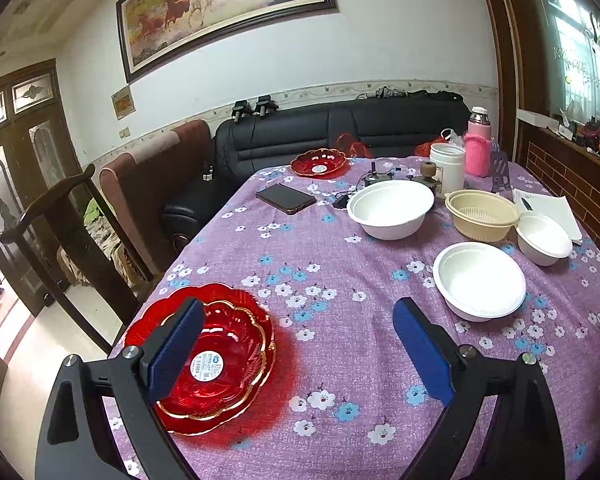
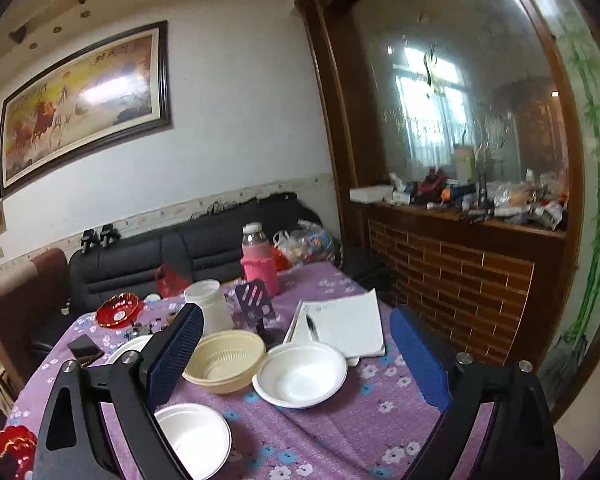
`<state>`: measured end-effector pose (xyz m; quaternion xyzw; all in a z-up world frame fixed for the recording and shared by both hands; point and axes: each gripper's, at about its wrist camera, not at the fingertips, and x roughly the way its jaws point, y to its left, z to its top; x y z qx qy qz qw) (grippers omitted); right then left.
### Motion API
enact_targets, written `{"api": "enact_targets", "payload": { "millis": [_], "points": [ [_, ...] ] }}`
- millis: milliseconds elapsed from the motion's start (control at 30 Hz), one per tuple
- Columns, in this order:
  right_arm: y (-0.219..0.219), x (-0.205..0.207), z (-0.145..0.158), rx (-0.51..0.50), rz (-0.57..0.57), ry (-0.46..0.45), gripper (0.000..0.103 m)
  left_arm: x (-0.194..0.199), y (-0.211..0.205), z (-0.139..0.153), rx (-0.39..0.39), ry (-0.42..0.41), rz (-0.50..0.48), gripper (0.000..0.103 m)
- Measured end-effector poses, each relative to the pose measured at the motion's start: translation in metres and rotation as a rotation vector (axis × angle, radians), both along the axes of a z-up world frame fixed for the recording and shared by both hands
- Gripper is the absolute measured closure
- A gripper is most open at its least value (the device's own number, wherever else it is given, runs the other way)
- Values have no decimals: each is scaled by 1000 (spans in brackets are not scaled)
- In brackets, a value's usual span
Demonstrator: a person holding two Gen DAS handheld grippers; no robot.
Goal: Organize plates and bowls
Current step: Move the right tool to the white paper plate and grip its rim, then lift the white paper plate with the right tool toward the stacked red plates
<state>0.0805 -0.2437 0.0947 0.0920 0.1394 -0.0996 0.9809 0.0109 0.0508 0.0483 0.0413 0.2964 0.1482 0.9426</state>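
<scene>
With the left gripper (image 1: pixel 298 344) spread wide and empty beside the stacked red plates (image 1: pixel 204 356), and the right gripper (image 2: pixel 296 354) likewise released above the white bowls (image 2: pixel 300 376), the gathering step appears pending, requiring closure on one rim.

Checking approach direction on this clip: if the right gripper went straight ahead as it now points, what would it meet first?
Probably the white bowl, which lies between the open fingers of the right gripper just ahead. The beige colander sits left of that line, near the left finger. Depth is uncertain through the fisheye.
</scene>
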Motion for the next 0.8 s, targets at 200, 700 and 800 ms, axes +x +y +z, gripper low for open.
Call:
{"api": "enact_targets", "payload": {
  "millis": [200, 700, 800],
  "points": [
    [3, 22, -32, 57, 127, 101, 6, 22, -4, -7, -57, 68, -48, 8],
    [39, 86, -135, 195, 443, 403, 34, 124, -7, -16, -269, 192, -97, 8],
    [31, 91, -141, 235, 450, 426, 34, 148, -15, -38, -350, 243, -113, 13]
  ]
}}
